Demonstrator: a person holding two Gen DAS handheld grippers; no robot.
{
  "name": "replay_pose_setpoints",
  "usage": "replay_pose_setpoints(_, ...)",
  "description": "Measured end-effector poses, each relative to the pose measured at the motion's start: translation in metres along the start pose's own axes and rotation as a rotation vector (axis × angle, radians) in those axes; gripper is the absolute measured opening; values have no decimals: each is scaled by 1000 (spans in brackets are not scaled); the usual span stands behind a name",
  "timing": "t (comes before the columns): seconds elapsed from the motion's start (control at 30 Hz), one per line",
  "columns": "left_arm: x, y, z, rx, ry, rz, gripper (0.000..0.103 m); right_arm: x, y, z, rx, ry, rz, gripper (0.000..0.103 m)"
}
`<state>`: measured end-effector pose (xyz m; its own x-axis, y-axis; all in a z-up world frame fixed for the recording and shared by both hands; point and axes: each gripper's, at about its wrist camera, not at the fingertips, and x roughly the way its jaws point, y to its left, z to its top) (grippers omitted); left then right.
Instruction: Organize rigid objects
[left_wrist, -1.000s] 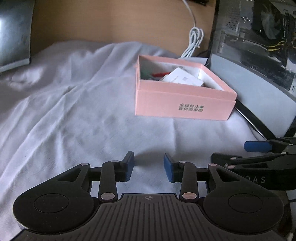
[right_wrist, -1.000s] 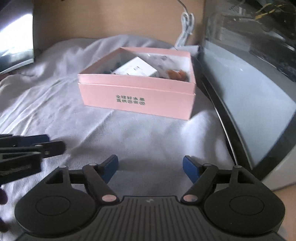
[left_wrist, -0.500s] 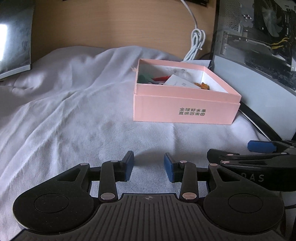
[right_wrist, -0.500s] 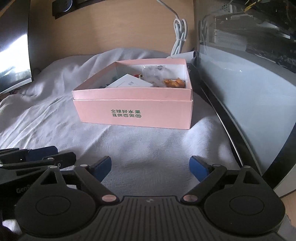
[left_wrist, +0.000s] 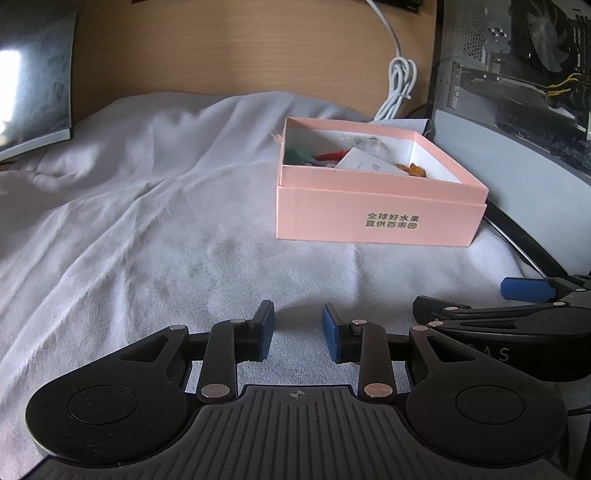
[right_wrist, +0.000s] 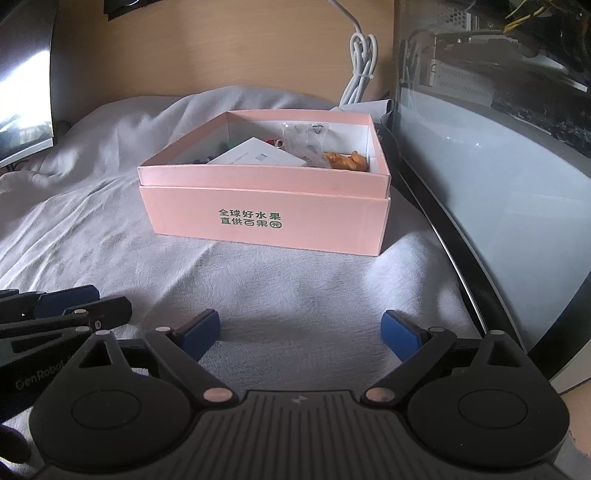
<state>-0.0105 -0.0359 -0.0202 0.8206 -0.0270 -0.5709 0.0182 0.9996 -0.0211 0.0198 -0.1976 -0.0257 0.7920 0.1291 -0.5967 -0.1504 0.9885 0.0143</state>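
Two empty grippers hover side by side over the white cloth (right_wrist: 295, 288), short of the pink box (right_wrist: 266, 221) already holding small items, left gripper (left_wrist: 297, 332) narrowing, right gripper (right_wrist: 300, 330) spreading wide, seemingly readying another reach.

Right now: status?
Left gripper closing, right gripper opening, both empty. Pink box open, items inside. Cloth ahead bare.
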Motion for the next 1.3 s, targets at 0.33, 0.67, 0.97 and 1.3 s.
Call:
replay_pose_setpoints(0.33,-1,10,1,-64,-6,-49,33,1,1,0,-4,0,0,95)
replay_pose_setpoints(0.67,-3,1,-1,-10,0,-10,33,1,1,0,-4,0,0,95)
replay_pose_setpoints(0.97,-3,0,-1,-7,0,-9,33,1,1,0,-4,0,0,95)
replay_pose_setpoints(1.3,-3,2,-1,-19,-1,-16,33,1,1,0,-4,0,0,95)
